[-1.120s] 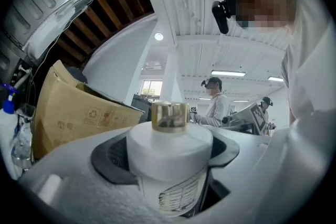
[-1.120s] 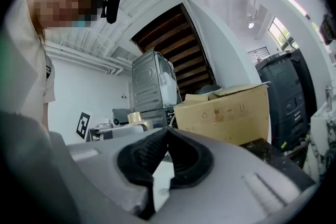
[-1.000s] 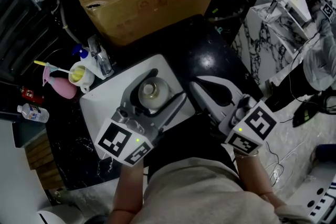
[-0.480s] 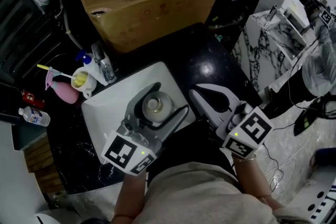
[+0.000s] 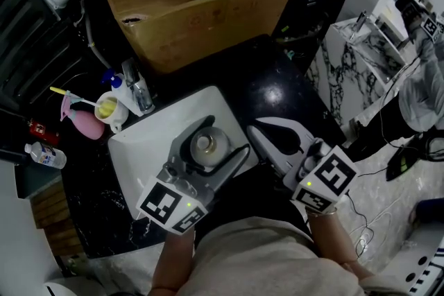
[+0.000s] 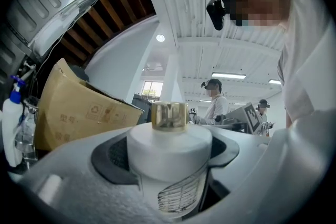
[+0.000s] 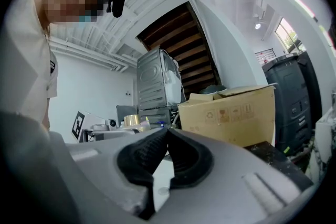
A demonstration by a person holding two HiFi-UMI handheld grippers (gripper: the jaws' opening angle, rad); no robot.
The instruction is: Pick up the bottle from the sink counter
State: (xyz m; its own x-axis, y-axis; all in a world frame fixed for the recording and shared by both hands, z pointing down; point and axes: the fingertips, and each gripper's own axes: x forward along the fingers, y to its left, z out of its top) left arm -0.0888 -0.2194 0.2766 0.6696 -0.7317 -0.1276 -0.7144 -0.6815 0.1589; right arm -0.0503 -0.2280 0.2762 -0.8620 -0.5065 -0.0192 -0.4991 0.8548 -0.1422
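A white bottle (image 5: 206,145) with a gold cap (image 6: 169,115) stands upright between the jaws of my left gripper (image 5: 208,142), which is shut on its body above the white sink (image 5: 149,142). In the left gripper view the bottle (image 6: 169,160) fills the middle, clamped between the grey pads. My right gripper (image 5: 267,128) is shut with nothing in it and hangs over the black counter (image 5: 277,90) to the right of the sink. Its dark pads (image 7: 142,157) meet at the tip in the right gripper view.
A chrome tap (image 5: 137,88), a blue-topped spray bottle (image 5: 111,80), a cup with a toothbrush (image 5: 105,106) and a pink bottle (image 5: 83,123) stand left of the sink. An open cardboard box (image 5: 194,0) sits behind it. A marble unit (image 5: 361,55) stands at the right.
The left gripper with the bottle has shifted slightly toward the sink's right side. The right gripper has stayed shut and barely moved.
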